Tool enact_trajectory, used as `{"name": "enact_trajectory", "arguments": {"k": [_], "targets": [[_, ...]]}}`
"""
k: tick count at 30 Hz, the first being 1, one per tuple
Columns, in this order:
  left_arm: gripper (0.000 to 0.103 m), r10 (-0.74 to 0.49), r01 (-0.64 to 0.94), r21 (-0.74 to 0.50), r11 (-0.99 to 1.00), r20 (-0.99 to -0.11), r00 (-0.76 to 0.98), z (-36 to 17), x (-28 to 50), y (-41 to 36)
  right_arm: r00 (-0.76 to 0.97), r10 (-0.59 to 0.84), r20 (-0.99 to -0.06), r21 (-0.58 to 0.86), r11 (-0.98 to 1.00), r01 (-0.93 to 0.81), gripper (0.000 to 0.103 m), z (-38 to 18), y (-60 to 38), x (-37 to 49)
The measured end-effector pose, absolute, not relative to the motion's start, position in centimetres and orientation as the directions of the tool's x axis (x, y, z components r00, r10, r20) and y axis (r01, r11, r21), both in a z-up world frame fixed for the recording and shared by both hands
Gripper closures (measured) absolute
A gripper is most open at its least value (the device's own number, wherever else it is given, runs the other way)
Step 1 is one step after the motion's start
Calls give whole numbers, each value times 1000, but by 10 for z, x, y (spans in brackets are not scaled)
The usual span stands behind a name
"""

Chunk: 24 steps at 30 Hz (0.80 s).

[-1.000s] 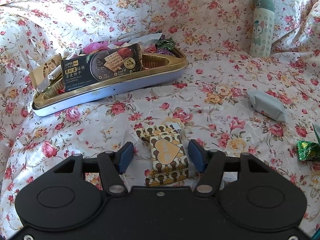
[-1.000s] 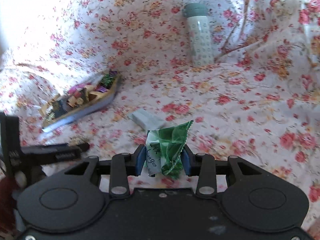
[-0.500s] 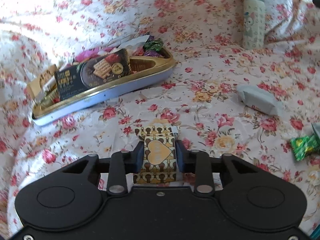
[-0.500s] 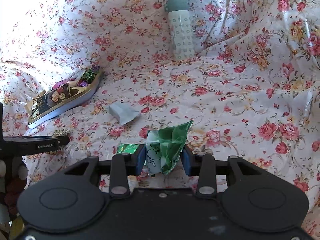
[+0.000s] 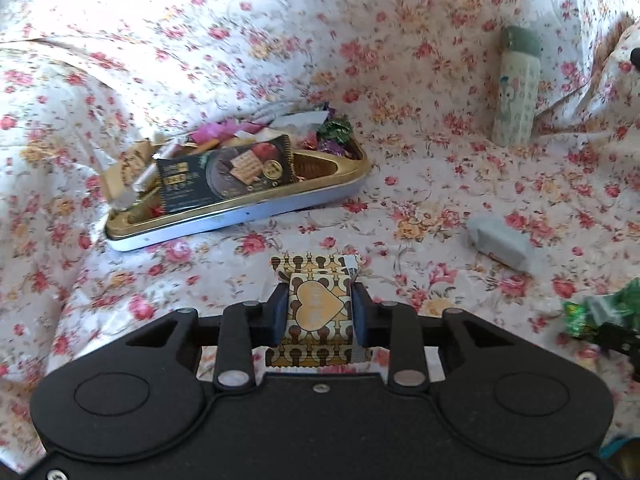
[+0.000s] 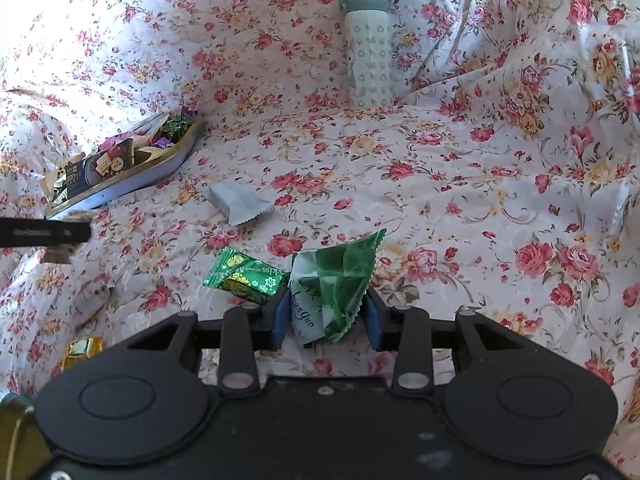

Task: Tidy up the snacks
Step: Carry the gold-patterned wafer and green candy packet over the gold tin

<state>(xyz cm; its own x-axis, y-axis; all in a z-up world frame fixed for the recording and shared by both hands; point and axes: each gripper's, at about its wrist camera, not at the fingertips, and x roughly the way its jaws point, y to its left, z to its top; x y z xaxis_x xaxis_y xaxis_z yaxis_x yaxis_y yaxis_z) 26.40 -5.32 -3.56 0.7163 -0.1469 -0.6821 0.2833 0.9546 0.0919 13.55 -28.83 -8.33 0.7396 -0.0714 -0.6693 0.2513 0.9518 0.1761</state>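
My left gripper (image 5: 319, 312) has its fingers closed narrow on a gold-and-brown snack packet with a heart on it (image 5: 316, 308), pads pressing both its sides, the packet lifted clear of the floral cloth (image 5: 440, 184). My right gripper (image 6: 326, 312) likewise clamps a green-and-white snack wrapper (image 6: 334, 284), its crinkled top corner sticking up past the fingers. Ahead of my left side sits the gold-lined tin tray (image 5: 248, 216), already piled with a dark cracker packet (image 5: 226, 172) and assorted purple, pink and green wrapped sweets. Loose on the cloth between the tray and my right gripper lies a pale grey packet (image 6: 236, 200), and just beside my right fingers a shiny green candy packet (image 6: 246, 276) rests on the fabric. A small gold-wrapped sweet (image 6: 82, 350) lies at the lower left of the right view. A pale green patterned bottle (image 6: 368, 48) stands upright at the back, well apart from the tray.
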Motion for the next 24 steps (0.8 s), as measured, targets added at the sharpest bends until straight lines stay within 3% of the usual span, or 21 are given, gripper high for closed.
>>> {"name": "enact_trajectory", "arguments": {"k": [11,24], "targets": [[62,-199,275,-22,961,-747,635,-21,179,-40,742,-76,-666,174,952,253,63,-84,-287,134],[62,-144,191,-38,981,-798,585,-34,113,-11,753,-74,-654,194,946,261,64,-80,-289,130]]}}
